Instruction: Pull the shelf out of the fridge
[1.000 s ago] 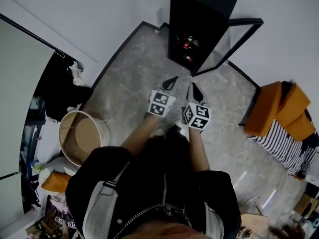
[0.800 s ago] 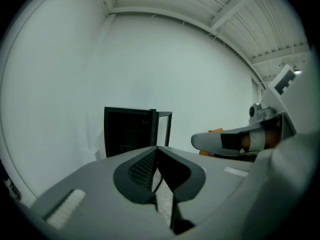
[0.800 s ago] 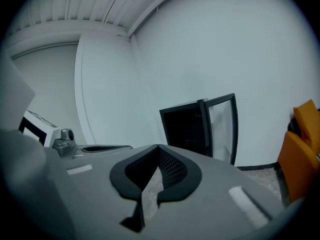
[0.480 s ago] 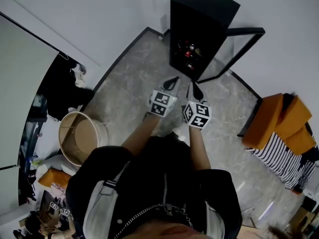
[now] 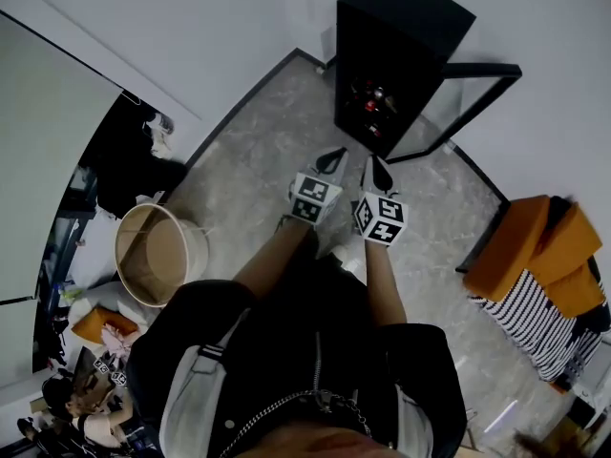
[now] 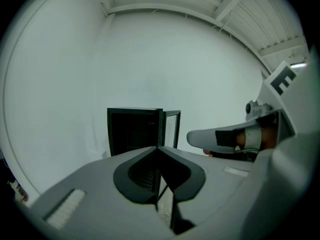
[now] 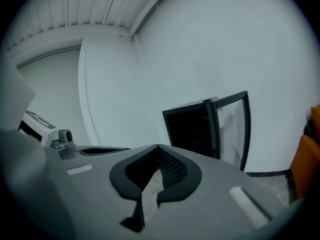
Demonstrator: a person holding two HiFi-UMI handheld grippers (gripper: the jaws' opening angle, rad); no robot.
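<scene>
We hold left gripper (image 5: 331,160) and right gripper (image 5: 376,173), fingers pressed together on nothing; one black fridge (image 5: 401,27) at 12 o'clock, glass door (image 5: 456,103) open.

The fridge (image 5: 406,22) was black and the floor (image 5: 253,151) mottled grey. The left gripper (image 5: 333,158) and right gripper (image 5: 375,170) carried black-and-white square markers. The cushions (image 5: 530,246) were orange, the fabric (image 5: 535,327) black-and-white striped, and the tub (image 5: 196,251) tan.

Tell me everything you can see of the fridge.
The fridge is a small black cabinet, upright on the grey marbled floor near the white wall. Its black-framed glass door stands wide open toward the person's right. The inside is dark, with a few reddish items in it. Only the floor visibly touches it.
</scene>
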